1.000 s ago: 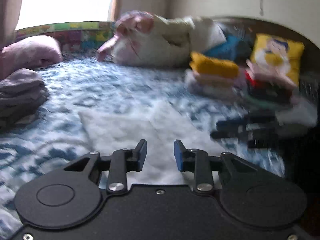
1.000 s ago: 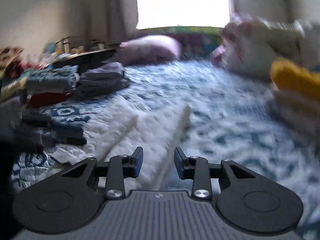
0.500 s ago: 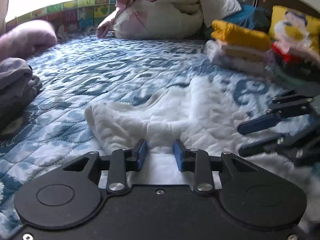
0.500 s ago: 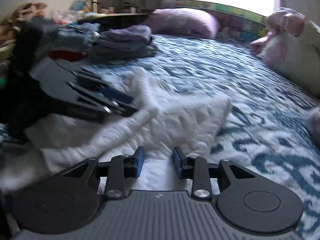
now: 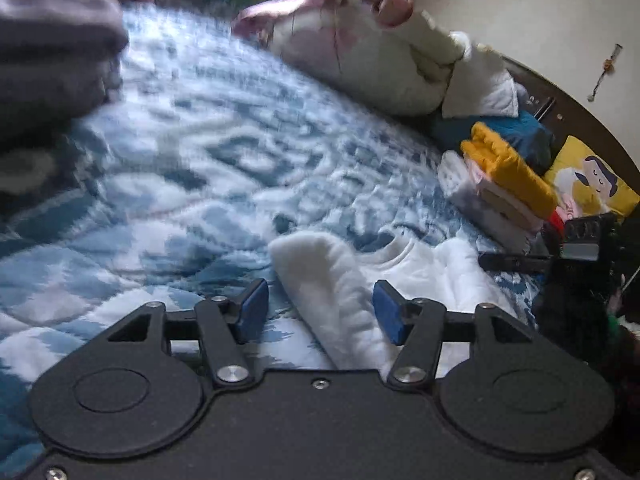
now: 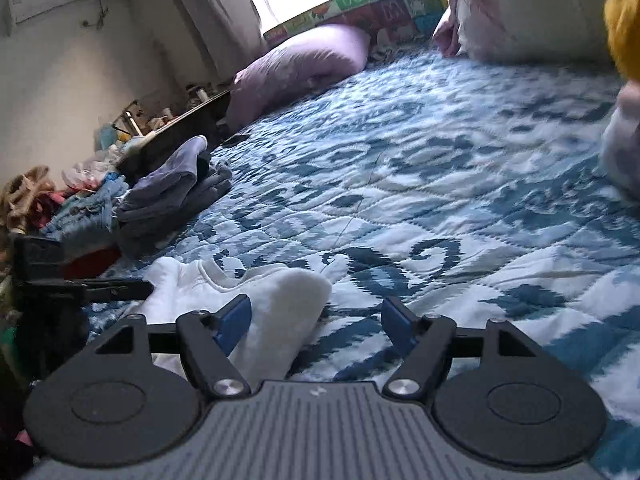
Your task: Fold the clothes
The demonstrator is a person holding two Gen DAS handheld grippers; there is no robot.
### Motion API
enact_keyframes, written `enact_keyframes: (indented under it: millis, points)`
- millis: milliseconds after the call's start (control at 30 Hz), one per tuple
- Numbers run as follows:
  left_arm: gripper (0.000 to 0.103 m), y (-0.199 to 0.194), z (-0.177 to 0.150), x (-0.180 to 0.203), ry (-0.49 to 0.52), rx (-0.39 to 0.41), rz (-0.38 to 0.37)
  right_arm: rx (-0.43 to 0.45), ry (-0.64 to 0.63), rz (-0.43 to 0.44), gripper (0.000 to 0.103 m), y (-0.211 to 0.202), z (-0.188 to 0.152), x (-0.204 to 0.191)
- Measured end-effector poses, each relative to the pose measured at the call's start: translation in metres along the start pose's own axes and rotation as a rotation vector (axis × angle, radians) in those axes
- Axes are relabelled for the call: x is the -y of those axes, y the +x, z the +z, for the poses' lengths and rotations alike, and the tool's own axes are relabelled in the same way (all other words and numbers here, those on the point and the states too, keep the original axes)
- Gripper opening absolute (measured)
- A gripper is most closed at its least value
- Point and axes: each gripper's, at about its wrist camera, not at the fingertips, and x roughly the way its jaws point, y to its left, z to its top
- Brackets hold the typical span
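A white quilted sweatshirt (image 5: 332, 284) lies on the blue-and-white bedspread (image 5: 224, 168), with its collar (image 5: 394, 254) showing. A rolled fold of it runs toward the camera. My left gripper (image 5: 320, 312) is open low over that fold, with the fabric between the blue pads but not pinched. In the right wrist view the same sweatshirt (image 6: 280, 300) lies left of centre. My right gripper (image 6: 316, 324) is open, its left pad (image 6: 234, 320) over the fabric's edge. Each gripper appears in the other's view: the right gripper (image 5: 520, 262) and the left gripper (image 6: 104, 286).
A stack of folded clothes topped in yellow (image 5: 508, 172) and a yellow cushion (image 5: 592, 184) sit at the right. Grey folded clothes (image 6: 176, 188) and denim (image 6: 88, 208) lie at the left edge. A purple pillow (image 6: 304, 64) and bundled bedding (image 5: 360, 52) are at the far side.
Both grippers have opened wider than half a second ago. Both cameras have tilted and swung, and the sweatshirt now shows as a narrower fold with its collar in sight.
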Motion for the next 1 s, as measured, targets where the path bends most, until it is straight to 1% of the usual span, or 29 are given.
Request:
enact_keyframes:
  millis: [100,200,267,333,433,500,533,567,600,633,667,700,733,767,833,1000]
  points:
    - [0.058,0.004,0.006,-0.003,-0.009,-0.020,-0.030,-0.044,0.021,0.084,0.072,0.014,0.004,0.008]
    - [0.058,0.008,0.012,-0.007,-0.017,-0.041,-0.059,-0.077,0.048,0.150,0.073,0.022,0.009,0.012]
    - [0.058,0.015,0.014,-0.009,-0.008,-0.056,-0.066,-0.098,0.069,0.172,0.073,0.027,0.010,0.016]
    - [0.058,0.020,0.016,-0.017,-0.033,-0.063,-0.100,-0.114,0.088,0.194,0.073,0.032,0.011,0.019]
    - [0.058,0.022,0.017,-0.024,-0.069,-0.063,-0.128,-0.123,0.089,0.214,0.074,0.034,0.012,0.020]
    - [0.056,0.023,0.017,-0.017,-0.033,-0.068,-0.107,-0.131,0.056,0.205,0.073,0.037,0.013,0.014]
    - [0.054,0.023,0.017,-0.014,-0.017,-0.068,-0.094,-0.135,0.034,0.196,0.070,0.039,0.014,0.010]
    - [0.053,0.024,0.017,-0.011,-0.001,-0.069,-0.082,-0.141,0.013,0.186,0.062,0.041,0.014,0.006]
    - [0.047,0.024,0.017,-0.009,0.007,-0.069,-0.071,-0.146,-0.006,0.176,0.057,0.042,0.014,0.002]
    - [0.039,0.024,0.018,-0.008,0.016,-0.069,-0.060,-0.148,-0.023,0.168,0.044,0.043,0.014,-0.001]
    - [0.035,0.023,0.018,-0.005,0.026,-0.064,-0.053,-0.141,-0.045,0.159,0.034,0.042,0.014,-0.005]
    - [0.029,0.022,0.019,-0.002,0.037,-0.058,-0.046,-0.129,-0.068,0.148,0.031,0.039,0.013,-0.009]
    - [0.025,0.016,0.018,0.004,0.067,-0.031,-0.046,-0.118,-0.092,0.137,0.027,0.037,0.013,-0.013]
    - [0.024,0.009,0.017,0.011,0.097,-0.005,-0.047,-0.106,-0.116,0.127,0.025,0.035,0.012,-0.018]
    - [0.023,-0.003,0.014,0.025,0.156,0.047,-0.048,-0.056,-0.189,0.116,0.024,0.024,0.011,-0.032]
    - [0.023,-0.034,0.007,0.059,0.304,0.178,-0.051,0.101,-0.272,0.150,0.024,-0.012,0.005,-0.056]
